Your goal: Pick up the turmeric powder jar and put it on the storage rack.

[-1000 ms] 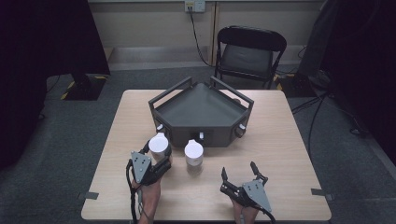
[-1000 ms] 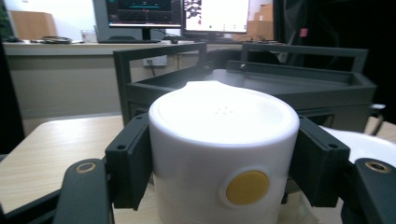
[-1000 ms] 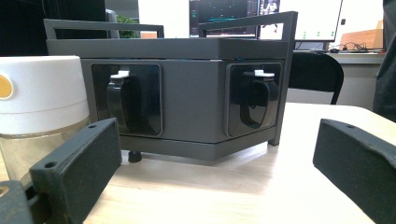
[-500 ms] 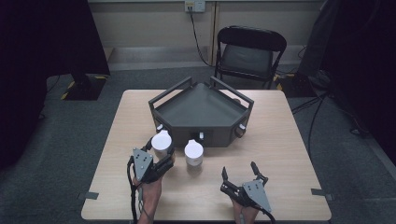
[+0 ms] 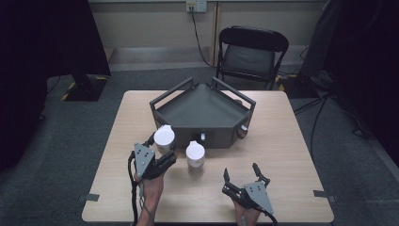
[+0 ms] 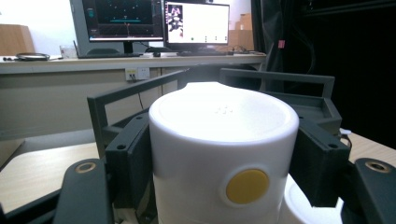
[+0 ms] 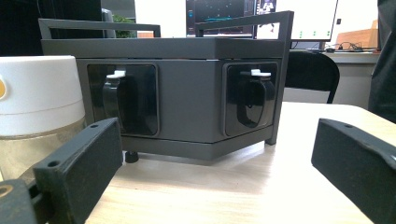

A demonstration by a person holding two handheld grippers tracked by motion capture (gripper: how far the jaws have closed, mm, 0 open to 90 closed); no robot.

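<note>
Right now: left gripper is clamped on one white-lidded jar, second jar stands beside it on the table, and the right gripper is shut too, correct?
Not quite. The right gripper is open: the right gripper view shows its jaws spread wide with nothing between them. The rest holds: the left gripper is clamped on one white-lidded jar, as the left gripper view shows, and the second jar stands beside it on the table.

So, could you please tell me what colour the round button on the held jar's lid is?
Yellow: the button sits on the white lid, clearest in the left gripper view.
</note>
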